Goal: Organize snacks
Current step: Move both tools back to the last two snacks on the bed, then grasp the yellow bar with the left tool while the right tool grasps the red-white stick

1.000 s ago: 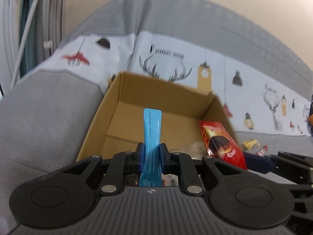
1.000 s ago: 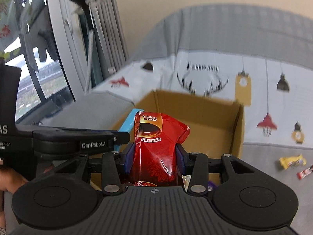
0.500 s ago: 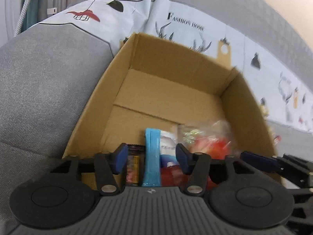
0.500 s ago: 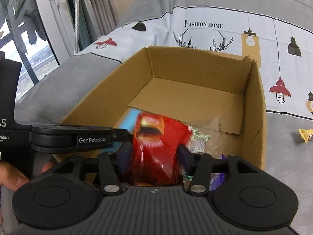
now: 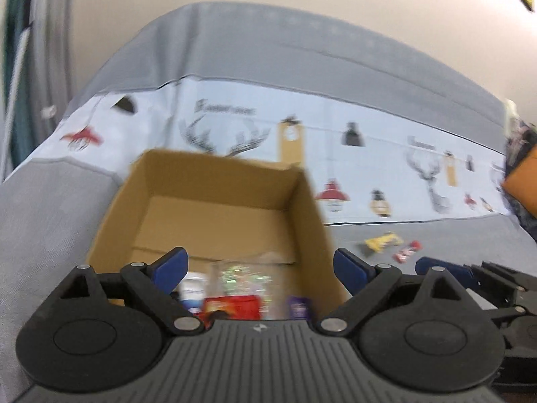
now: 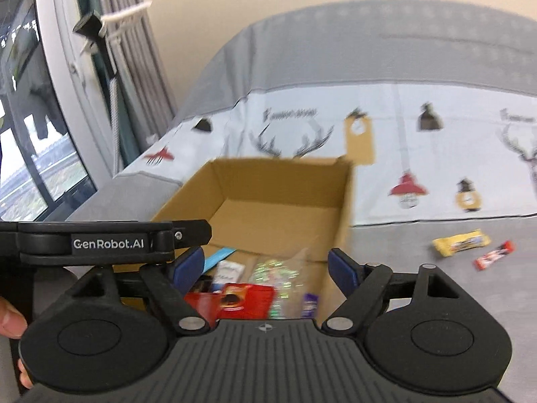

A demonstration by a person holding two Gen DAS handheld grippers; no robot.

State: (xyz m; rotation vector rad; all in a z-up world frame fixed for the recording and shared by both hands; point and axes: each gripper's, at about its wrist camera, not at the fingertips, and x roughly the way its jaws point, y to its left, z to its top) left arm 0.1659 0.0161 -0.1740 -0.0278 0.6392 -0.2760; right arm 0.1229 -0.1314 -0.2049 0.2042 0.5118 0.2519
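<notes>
An open cardboard box (image 5: 302,194) (image 6: 342,201) sits on a grey sofa. Inside lie a red snack bag (image 5: 233,305) (image 6: 245,300), a blue stick pack (image 6: 218,255), a clear wrapped snack (image 5: 245,278) (image 6: 275,272) and a small purple packet (image 5: 298,307) (image 6: 308,302). My left gripper (image 5: 260,263) is open and empty above the box's near edge. My right gripper (image 6: 266,263) is open and empty, also over the near edge. A yellow bar (image 5: 382,241) (image 6: 461,241) and a red bar (image 5: 406,252) (image 6: 495,255) lie on the seat right of the box.
A printed white cloth (image 5: 335,141) (image 6: 402,134) covers the sofa back. A window with curtains (image 6: 50,100) stands to the left. An orange cushion (image 5: 523,181) is at the far right. The left gripper's body (image 6: 110,241) shows in the right wrist view.
Both grippers opened and let go: the blue stick pack and the red bag now lie in the box. Both grippers have pulled back and tilted up.
</notes>
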